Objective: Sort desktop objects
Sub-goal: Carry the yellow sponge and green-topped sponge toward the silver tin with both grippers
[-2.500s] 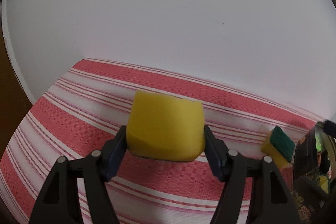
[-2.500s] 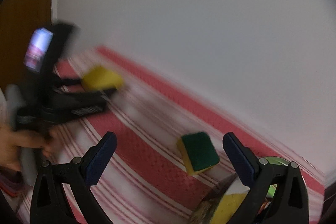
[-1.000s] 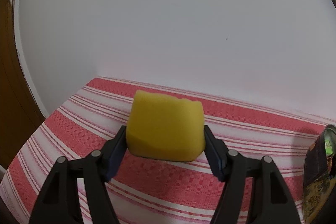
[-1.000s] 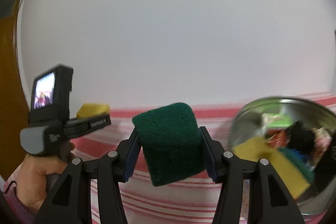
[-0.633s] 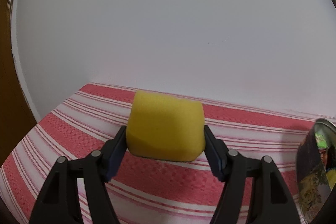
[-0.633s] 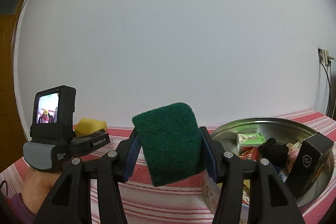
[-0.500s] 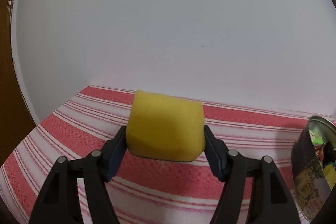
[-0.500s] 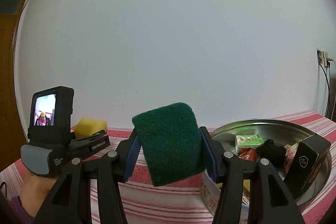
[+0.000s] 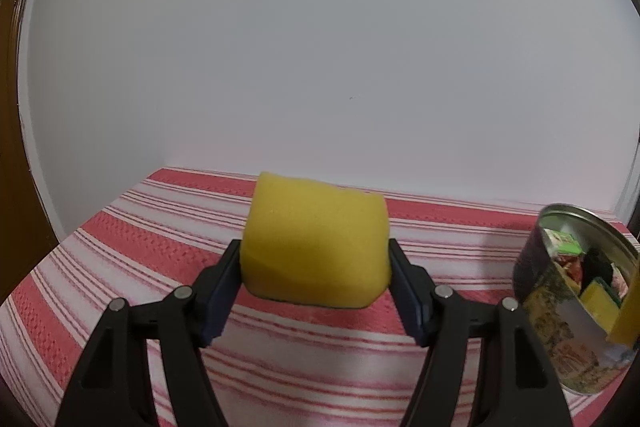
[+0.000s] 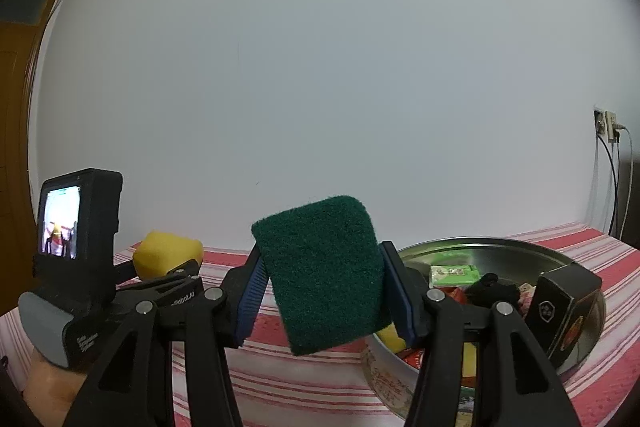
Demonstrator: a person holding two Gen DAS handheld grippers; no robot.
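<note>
My left gripper (image 9: 316,269) is shut on a yellow sponge (image 9: 316,239), held above the red-and-white striped tablecloth (image 9: 160,239). My right gripper (image 10: 324,287) is shut on a sponge with its green scouring side (image 10: 320,271) facing the camera. In the right wrist view the left gripper (image 10: 172,267) with its yellow sponge (image 10: 166,255) sits low at the left, held by a hand (image 10: 48,387). A round metal tin (image 10: 480,247) stands just right of the green sponge; the same tin (image 9: 576,311) is at the right edge of the left wrist view.
The tin holds a green packet (image 10: 454,274), a black box (image 10: 560,311), a dark object (image 10: 496,293) and yellow sponge pieces (image 10: 390,341). A white wall (image 10: 320,87) rises behind the table. A socket with cables (image 10: 610,131) is at the far right, a wooden door (image 10: 16,107) at the left.
Both grippers have moved rightward toward the tin with their sponges still held. The tin shows more fully in the left wrist view and has come nearer in the right wrist view.
</note>
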